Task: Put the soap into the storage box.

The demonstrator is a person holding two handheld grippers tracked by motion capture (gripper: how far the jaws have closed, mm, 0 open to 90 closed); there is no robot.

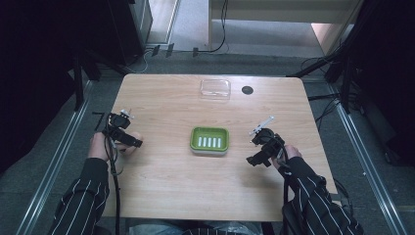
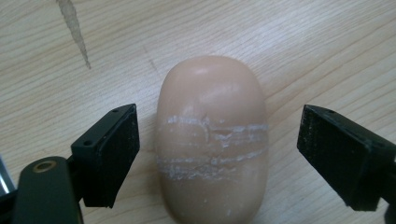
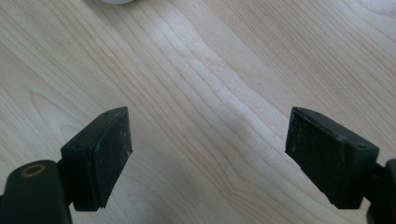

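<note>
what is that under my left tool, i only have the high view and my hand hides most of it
observer: a peach oval bar, probably soap, lying flat on the wooden table between the jaws of the left tool.
operator: am i gripping it yet
observer: no, there is a gap between each pad and the bar.
operator: anything on its surface
observer: pale scuff lines run across its middle.
operator: and the right tool
observer: the right tool is open over bare wood, with nothing between its jaws.
</note>
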